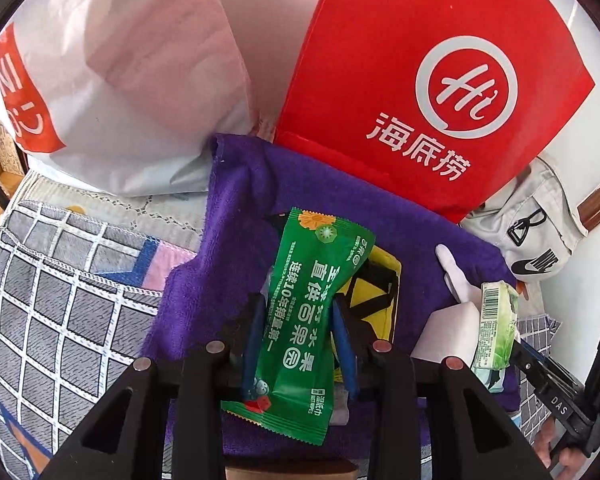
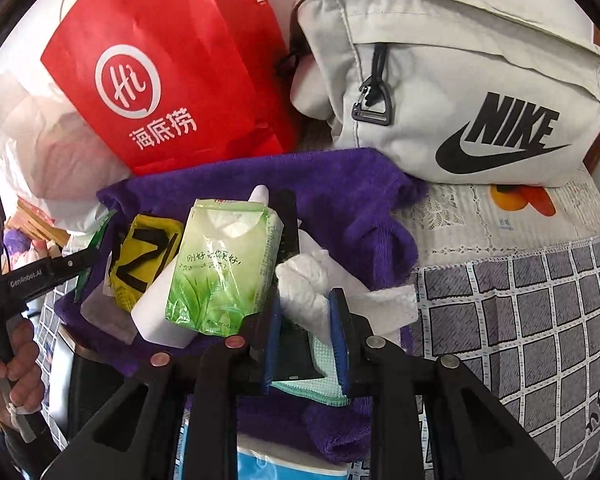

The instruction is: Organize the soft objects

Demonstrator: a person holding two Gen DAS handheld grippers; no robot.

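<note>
Looking down along our left gripper [image 1: 297,322], we see its blue pads standing on either side of a green wet-wipe packet [image 1: 300,320]; the packet lies lengthwise between them and they seem to clasp it, though the near-side pad edge is partly covered by the wrapper. That packet sits over a purple towel [image 1: 235,216] spread across the middle of the scene, with a yellow and black pouch [image 1: 380,292] just beneath and to the right of it. Farther right on the towel lies a pale green tissue pack [image 1: 496,328], next to a white block [image 1: 444,340]. In the right wrist view, our right gripper [image 2: 306,340] points down at the near edge of the same pile, its fingers apart with crumpled white tissue [image 2: 304,284] between them; we cannot tell whether the pads press it, so the grip stays uncertain. A dark flat item and a pale teal cloth [image 2: 324,388] show beneath those fingers. At the far side, a red paper bag [image 1: 420,60] leans over the towel, a white plastic bag [image 1: 131,80] sits to its left, and a grey Nike pouch [image 2: 460,92] lies to its right. A checked grey cloth [image 2: 520,320] covers the surface on both sides of the towel. A hand [image 2: 15,368] grips the left tool's handle at the left edge.
</note>
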